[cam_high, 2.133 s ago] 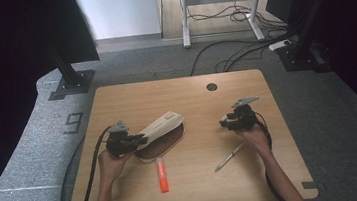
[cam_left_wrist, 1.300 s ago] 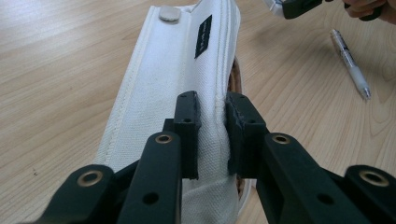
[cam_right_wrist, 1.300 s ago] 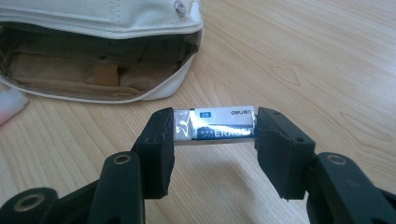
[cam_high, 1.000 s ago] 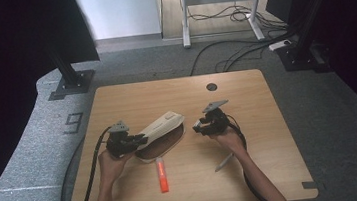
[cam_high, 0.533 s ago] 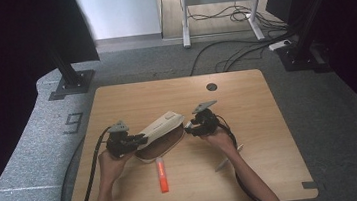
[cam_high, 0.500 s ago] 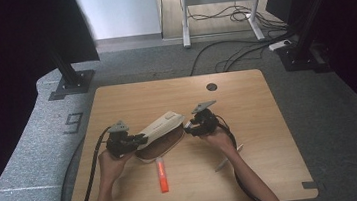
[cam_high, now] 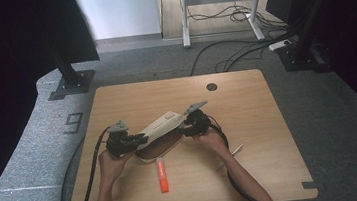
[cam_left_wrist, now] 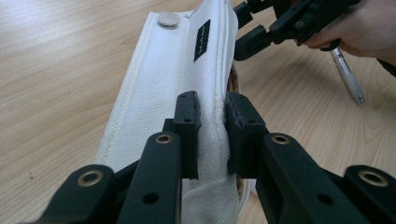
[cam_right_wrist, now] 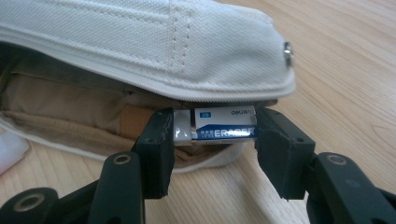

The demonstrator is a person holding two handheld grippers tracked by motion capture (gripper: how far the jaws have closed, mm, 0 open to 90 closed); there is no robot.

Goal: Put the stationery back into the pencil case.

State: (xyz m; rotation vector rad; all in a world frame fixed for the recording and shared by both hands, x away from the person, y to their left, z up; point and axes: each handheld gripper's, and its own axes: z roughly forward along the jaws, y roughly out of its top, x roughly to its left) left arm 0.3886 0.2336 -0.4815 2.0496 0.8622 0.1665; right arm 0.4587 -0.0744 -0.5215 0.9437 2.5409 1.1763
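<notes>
With the left hand-held gripper (cam_left_wrist: 212,135) clenched on the pencil case (cam_left_wrist: 187,70) flap, the right hand-held gripper (cam_right_wrist: 215,140), grasping the eraser (cam_right_wrist: 219,127), should slide it deep inside before releasing.

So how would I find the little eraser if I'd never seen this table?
Find the white pencil case in the middle of the wooden table. At its open end, the right hand-held gripper holds the eraser: small, white, blue-banded, unlike the orange marker and pen lying nearby.

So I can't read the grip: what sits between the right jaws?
An eraser, at the pouch's open mouth, seen in the right gripper view.
</notes>
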